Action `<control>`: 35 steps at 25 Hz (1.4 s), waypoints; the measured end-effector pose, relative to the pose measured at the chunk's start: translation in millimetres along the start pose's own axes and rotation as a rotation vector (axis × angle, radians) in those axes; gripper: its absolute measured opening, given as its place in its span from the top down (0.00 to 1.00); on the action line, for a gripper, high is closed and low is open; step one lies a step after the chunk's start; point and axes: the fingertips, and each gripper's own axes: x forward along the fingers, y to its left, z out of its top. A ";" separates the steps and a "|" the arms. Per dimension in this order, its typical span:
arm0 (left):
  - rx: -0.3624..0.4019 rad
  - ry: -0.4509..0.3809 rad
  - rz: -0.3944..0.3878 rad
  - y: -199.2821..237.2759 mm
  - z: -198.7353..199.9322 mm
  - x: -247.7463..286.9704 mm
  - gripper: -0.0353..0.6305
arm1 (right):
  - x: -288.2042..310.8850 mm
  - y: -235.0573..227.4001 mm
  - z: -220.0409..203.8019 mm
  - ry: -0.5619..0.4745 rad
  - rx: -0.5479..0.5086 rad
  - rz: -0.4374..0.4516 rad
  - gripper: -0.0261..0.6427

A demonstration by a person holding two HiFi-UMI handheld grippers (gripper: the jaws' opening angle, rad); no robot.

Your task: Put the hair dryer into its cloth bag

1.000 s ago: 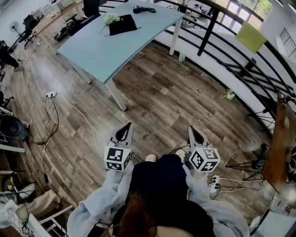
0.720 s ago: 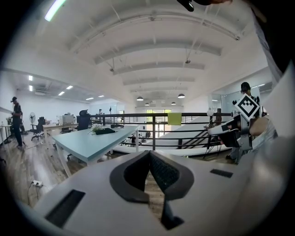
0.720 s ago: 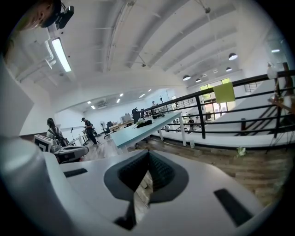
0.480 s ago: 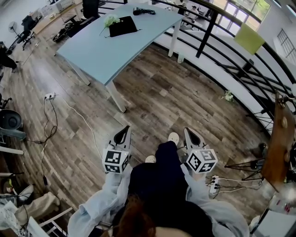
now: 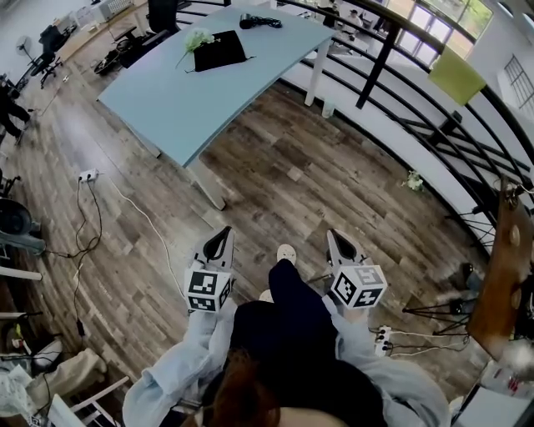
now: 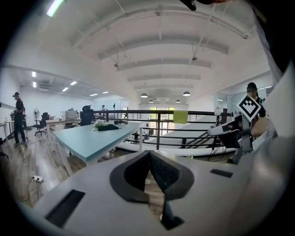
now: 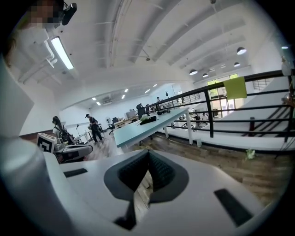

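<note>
The black cloth bag (image 5: 220,49) lies flat on the far part of a light blue table (image 5: 192,96), with a sprig of pale flowers (image 5: 197,37) beside it. The black hair dryer (image 5: 259,19) with its cord lies near the table's far edge, apart from the bag. My left gripper (image 5: 223,233) and right gripper (image 5: 335,236) are held low over the wooden floor, well short of the table, both shut and empty. In the left gripper view the jaws (image 6: 149,155) meet, with the bag (image 6: 107,127) far ahead. The right gripper (image 7: 148,155) is likewise shut on nothing.
A black railing (image 5: 392,79) runs behind and right of the table, with a yellow-green cloth (image 5: 457,73) hung on it. A power strip and cable (image 5: 88,175) lie on the floor at left, another strip (image 5: 382,339) at right. People stand by desks (image 6: 18,123) far left.
The person has stepped toward the table, one foot now forward between the grippers. Both grippers have moved ahead with the body and stay shut.
</note>
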 end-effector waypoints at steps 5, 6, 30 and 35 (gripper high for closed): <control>-0.002 0.001 0.016 13.5 15.3 41.5 0.92 | 35.5 -29.2 26.9 0.013 -0.002 -0.003 0.95; 0.000 0.000 0.021 17.9 18.7 49.7 0.92 | 43.8 -33.9 33.0 0.013 0.000 -0.003 0.95; 0.006 -0.030 0.090 49.5 61.7 183.2 0.92 | 170.2 -106.9 111.0 0.031 -0.043 0.051 0.91; -0.042 -0.037 0.116 46.3 59.3 180.7 0.92 | 171.4 -108.7 116.2 0.007 -0.022 0.075 0.70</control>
